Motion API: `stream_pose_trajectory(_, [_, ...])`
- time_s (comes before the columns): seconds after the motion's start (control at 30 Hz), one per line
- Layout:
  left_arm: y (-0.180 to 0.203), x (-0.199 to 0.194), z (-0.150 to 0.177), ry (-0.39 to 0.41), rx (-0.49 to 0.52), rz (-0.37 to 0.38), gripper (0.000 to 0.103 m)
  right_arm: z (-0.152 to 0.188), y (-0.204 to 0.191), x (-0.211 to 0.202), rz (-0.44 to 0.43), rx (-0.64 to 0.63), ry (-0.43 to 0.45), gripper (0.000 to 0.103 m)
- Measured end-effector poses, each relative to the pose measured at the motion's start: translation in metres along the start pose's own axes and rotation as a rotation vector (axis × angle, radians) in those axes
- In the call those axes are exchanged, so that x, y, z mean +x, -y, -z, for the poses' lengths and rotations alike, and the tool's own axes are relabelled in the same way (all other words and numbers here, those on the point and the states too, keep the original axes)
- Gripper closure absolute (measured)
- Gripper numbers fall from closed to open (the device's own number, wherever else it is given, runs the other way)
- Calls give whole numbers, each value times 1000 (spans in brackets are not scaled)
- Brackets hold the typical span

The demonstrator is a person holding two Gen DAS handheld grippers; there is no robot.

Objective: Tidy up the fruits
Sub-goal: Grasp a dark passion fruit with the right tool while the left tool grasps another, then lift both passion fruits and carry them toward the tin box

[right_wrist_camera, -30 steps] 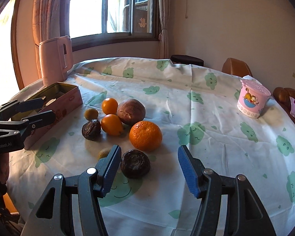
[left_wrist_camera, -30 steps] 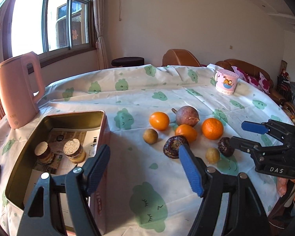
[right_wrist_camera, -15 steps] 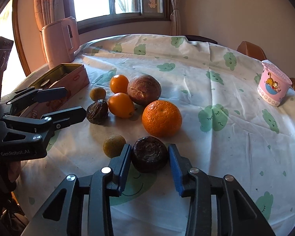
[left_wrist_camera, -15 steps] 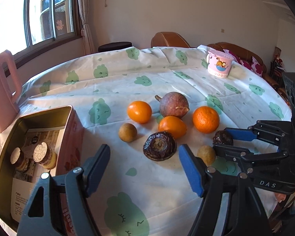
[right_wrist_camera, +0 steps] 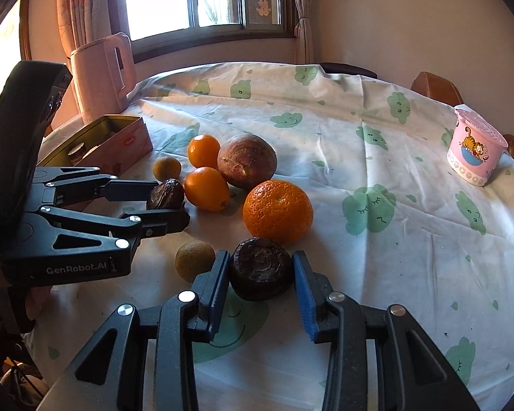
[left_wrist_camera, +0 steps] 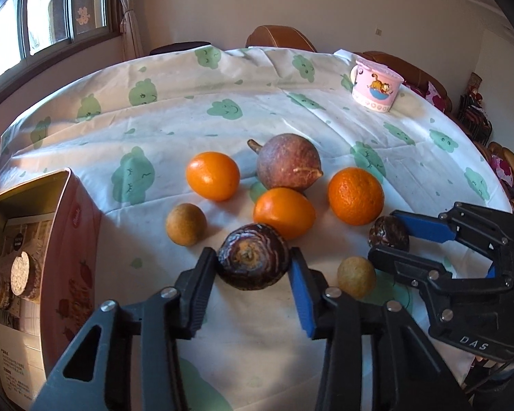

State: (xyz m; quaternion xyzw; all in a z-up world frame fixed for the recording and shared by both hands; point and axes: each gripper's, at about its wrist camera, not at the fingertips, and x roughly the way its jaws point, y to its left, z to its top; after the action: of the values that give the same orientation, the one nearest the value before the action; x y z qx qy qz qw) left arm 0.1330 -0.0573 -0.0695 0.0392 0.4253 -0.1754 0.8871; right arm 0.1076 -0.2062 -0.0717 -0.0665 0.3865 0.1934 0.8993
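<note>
Several fruits lie together on the cloth-covered table (left_wrist_camera: 174,120). My left gripper (left_wrist_camera: 253,255) is closing its jaws, and the pads touch both sides of a dark wrinkled fruit (left_wrist_camera: 253,267) lying on the cloth. In the right wrist view that left gripper (right_wrist_camera: 169,202) comes in from the left around the same fruit (right_wrist_camera: 164,195). My right gripper (right_wrist_camera: 261,257) is shut on a second dark wrinkled fruit (right_wrist_camera: 260,272), also resting on the cloth. The left wrist view shows the right gripper (left_wrist_camera: 385,234) at the right with its fruit (left_wrist_camera: 387,231).
Three oranges (left_wrist_camera: 212,176) (left_wrist_camera: 284,212) (left_wrist_camera: 355,195), a large purple-brown fruit (left_wrist_camera: 288,166) and two small tan fruits (left_wrist_camera: 186,224) (left_wrist_camera: 356,276) surround the grippers. An open tin box (left_wrist_camera: 72,239) stands on the left, a pink mug (left_wrist_camera: 375,85) far right, a pink kettle (right_wrist_camera: 102,72) by the window.
My left gripper moved forward and down over the dark fruit and narrowed its jaws onto it. My right gripper closed on its fruit, then stayed put.
</note>
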Motion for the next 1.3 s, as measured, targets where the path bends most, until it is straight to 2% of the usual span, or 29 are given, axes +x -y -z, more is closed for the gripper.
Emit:
stream_pose_trajectory(0.67, [4,-39,4,212,19,-73,60,3,-9,-26,34,-43,157,64])
stream_pose_trajectory(1.3, [-1,-63,13,348,-31,-140,60,10,-11,-42,53,-34,260,64])
